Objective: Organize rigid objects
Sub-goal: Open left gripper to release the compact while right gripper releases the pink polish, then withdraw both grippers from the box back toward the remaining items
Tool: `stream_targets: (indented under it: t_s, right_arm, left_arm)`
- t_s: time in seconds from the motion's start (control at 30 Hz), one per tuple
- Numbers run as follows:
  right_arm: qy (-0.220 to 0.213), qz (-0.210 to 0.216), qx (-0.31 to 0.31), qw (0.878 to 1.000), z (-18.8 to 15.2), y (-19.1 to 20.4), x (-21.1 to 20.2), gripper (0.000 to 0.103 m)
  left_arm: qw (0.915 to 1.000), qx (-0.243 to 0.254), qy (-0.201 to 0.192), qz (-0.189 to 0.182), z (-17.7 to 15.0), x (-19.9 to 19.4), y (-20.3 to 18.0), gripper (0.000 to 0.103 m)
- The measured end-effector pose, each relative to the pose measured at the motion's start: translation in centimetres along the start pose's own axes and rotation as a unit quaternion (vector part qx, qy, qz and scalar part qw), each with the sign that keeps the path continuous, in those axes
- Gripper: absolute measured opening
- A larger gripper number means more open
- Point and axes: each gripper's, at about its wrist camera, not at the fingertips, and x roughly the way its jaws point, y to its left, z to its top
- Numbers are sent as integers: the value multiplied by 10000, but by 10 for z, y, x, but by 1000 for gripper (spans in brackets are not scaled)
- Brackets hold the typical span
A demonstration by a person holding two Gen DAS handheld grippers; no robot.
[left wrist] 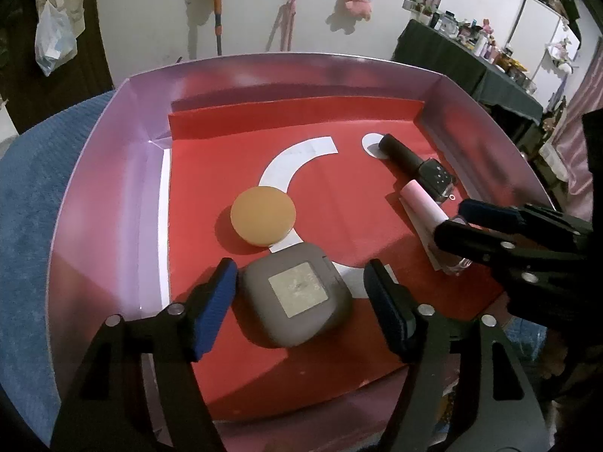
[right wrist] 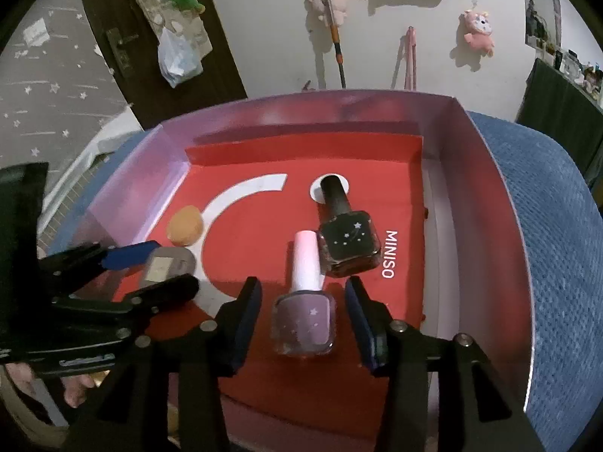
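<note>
Box [left wrist: 98, 173] with lilac walls and red floor holds four items: left gripper [left wrist: 301, 293] straddles the grey compact [left wrist: 297, 293], jaws apart, pads clear of its sides; an orange disc [left wrist: 263, 214] lies just beyond at 11 o'clock. Right gripper [right wrist: 303, 316] stands open around the lilac polish bottle [right wrist: 303, 320], untouched; the black polish bottle [right wrist: 348, 243] lies beside it at 1 o'clock

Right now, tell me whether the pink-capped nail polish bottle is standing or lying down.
Lying down. The pink-capped nail polish bottle rests on its side on the red liner, cap pointing toward the box's far wall.
</note>
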Motion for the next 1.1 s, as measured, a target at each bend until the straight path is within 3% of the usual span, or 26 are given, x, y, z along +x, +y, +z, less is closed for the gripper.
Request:
stream_targets:
  t_s: [0.3,0.37,0.7,0.83,1.1]
  right_arm:
    - [-459,378,120,9982,-9,4,-43,73]
    - [-571,442,91,9973,-12,8,-53,79]
    - [-1102,814,-93,9905,-27,25,-99,100]
    - [-1195,970,-111,9880,-36,28,-110,103]
    - [-1419,972,-210,9849,-58,33,-124,103]
  left_arm:
    - [9993,169,-316,87,-5,-22,-10,76]
    - [9990,211,-378,67,-8,-28,-12,84]
    - [9973,206,-688,-150,-23,-60,-18,94]
    - [9960,194,-861,-128,-34,-73,-19,103]
    - [9941,73,-1070,-133,-58,-88,-18,103]
